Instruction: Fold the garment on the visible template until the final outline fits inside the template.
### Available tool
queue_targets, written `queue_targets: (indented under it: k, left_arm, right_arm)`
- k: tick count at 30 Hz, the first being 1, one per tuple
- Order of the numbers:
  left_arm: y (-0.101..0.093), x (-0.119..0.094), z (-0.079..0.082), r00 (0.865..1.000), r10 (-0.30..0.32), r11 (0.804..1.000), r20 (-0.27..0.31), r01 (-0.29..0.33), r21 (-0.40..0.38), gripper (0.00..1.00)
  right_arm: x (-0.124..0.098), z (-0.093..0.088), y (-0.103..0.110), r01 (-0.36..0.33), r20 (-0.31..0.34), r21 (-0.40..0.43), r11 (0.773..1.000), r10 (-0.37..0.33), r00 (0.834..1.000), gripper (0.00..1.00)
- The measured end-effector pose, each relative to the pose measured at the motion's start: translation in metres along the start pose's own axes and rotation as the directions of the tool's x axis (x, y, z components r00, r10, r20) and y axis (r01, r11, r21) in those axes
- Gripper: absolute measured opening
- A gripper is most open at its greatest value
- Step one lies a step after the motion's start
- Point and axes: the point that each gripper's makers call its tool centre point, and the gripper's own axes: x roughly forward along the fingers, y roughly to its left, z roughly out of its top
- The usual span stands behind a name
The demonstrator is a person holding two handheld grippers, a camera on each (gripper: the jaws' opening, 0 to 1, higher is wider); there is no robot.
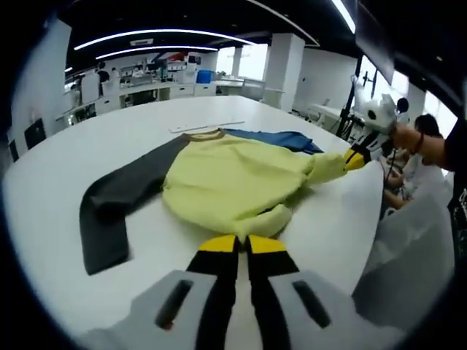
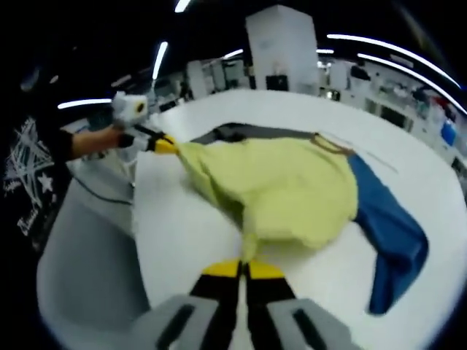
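Jaws of both the left gripper point(image 1: 239, 244) and the right gripper point(image 2: 243, 268) are clenched on the hem corners of the yellow-bodied garment point(image 1: 233, 179), lifting that edge so it can fold toward the collar. It lies mid-table point(image 1: 44, 211), its grey sleeve point(image 1: 109, 211) and blue sleeve point(image 2: 390, 233) spread flat toward opposite edges.

Probably a lab: benches point(image 1: 157, 86), strip lights point(image 1: 157, 34).

One garment point(image 1: 233, 182); two grippers point(image 1: 241, 244); one white table point(image 1: 66, 219)
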Motion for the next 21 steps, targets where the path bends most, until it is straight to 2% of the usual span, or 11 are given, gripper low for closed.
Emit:
queue_targets:
  k: [5,10,13,15,19,21]
  left_arm:
    - [0.005,-0.011,0.003,1.000,0.011,1.000,-0.004,-0.011,-0.017,0.01]
    - [0.008,-0.022,-0.003,0.999,0.009,0.999,-0.031,-0.010,-0.048,0.00]
    - [0.008,-0.026,-0.008,0.999,0.010,0.999,-0.052,-0.012,-0.039,0.00]
    - [0.009,-0.026,-0.013,0.997,0.020,0.999,-0.071,-0.022,-0.035,0.00]
    - [0.014,-0.024,-0.028,0.992,0.033,0.997,-0.120,-0.042,-0.071,0.00]
    - [0.013,-0.022,-0.031,0.991,0.035,0.996,-0.126,-0.045,-0.077,0.00]
  right_arm:
    - [-0.012,-0.001,0.005,0.014,0.016,0.039,0.999,-0.015,1.000,0.00]
    - [-0.019,-0.006,0.012,0.028,0.004,0.090,0.996,-0.028,1.000,0.00]
    - [-0.020,-0.011,0.015,0.045,-0.019,0.106,0.993,-0.043,0.999,0.00]
    - [-0.021,-0.016,0.015,0.065,-0.029,0.146,0.987,-0.061,0.998,0.00]
    - [-0.019,-0.027,0.012,0.092,-0.043,0.214,0.972,-0.085,0.995,0.00]
    - [-0.018,-0.033,0.009,0.114,-0.060,0.211,0.971,-0.103,0.993,0.00]
